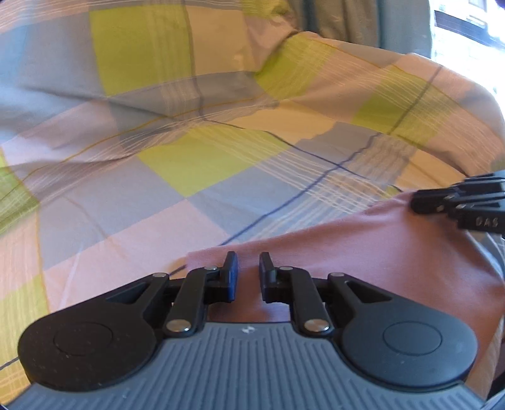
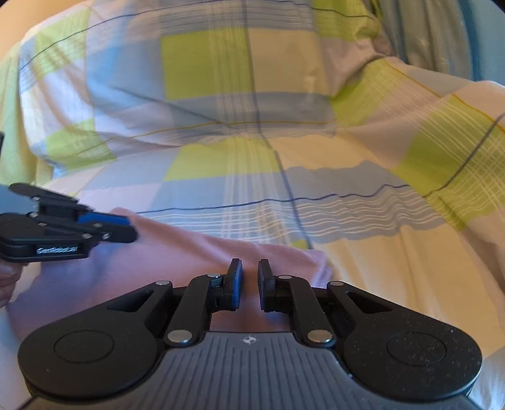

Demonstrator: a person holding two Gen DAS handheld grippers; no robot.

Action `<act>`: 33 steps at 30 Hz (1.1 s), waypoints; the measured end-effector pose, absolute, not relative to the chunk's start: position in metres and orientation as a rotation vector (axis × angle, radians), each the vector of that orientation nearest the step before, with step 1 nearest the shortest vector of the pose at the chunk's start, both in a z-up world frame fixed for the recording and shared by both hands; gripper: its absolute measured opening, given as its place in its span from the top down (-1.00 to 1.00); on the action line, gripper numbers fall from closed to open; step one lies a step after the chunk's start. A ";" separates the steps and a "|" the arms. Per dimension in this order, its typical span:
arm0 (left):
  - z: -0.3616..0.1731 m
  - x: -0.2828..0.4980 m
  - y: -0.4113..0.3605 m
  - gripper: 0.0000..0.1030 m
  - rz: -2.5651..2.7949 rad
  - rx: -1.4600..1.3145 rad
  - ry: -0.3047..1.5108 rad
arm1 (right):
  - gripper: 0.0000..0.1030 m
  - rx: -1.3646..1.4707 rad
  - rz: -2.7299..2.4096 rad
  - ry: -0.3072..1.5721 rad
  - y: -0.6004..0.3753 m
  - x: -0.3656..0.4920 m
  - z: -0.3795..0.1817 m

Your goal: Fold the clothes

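Pink garment (image 1: 363, 252) flat on checked bedspread (image 1: 195, 164), beneath both grippers. Left gripper (image 1: 247, 274) and right gripper (image 2: 250, 282) fingers slightly parted, gripping nothing.

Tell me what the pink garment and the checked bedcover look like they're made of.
Pink garment: soft matte knit, probably cotton jersey; it lies limp in smooth, rounded folds. Checked bedcover: thin woven cloth, likely cotton; printed plaid, sharper creases, slight sheen.

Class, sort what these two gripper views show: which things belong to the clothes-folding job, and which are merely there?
Belongs to the job:
pink garment, lying on the bed
left gripper, jaws slightly apart over the garment
right gripper, jaws slightly apart over the garment

Merely there:
checked bedcover, beneath the garment
grey-green curtain, behind the bed
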State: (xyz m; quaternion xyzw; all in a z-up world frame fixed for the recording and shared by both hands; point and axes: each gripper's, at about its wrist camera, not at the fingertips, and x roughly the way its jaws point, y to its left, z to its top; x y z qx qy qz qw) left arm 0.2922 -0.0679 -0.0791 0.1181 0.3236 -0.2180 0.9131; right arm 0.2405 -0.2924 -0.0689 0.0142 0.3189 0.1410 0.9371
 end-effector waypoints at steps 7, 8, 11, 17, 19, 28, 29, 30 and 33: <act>-0.065 0.284 -0.059 0.76 -0.434 0.249 0.653 | 0.70 0.065 0.148 0.619 -0.318 0.232 -0.063; -0.063 0.280 -0.059 0.76 -0.460 0.228 0.655 | 0.71 0.072 0.173 0.603 -0.317 0.229 -0.058; -0.063 0.271 -0.064 0.76 -0.535 0.208 0.674 | 0.71 0.080 0.274 0.578 -0.307 0.217 -0.049; -0.068 0.264 -0.069 0.73 -0.519 0.305 0.703 | 0.74 0.008 0.399 0.697 -0.278 0.208 -0.059; -0.067 0.264 -0.063 0.71 -0.487 0.313 0.707 | 0.78 0.001 0.360 0.713 -0.285 0.206 -0.059; -0.050 0.239 -0.058 0.73 -0.502 0.307 0.686 | 0.72 -0.038 0.250 0.685 -0.303 0.186 -0.046; -0.050 0.234 -0.061 0.73 -0.524 0.311 0.690 | 0.72 -0.023 0.280 0.674 -0.301 0.181 -0.042; -0.049 0.229 -0.064 0.73 -0.546 0.314 0.694 | 0.73 -0.008 0.311 0.669 -0.299 0.176 -0.040; -0.057 0.218 -0.074 0.73 -0.591 0.366 0.723 | 0.73 0.021 0.398 0.704 -0.287 0.164 -0.040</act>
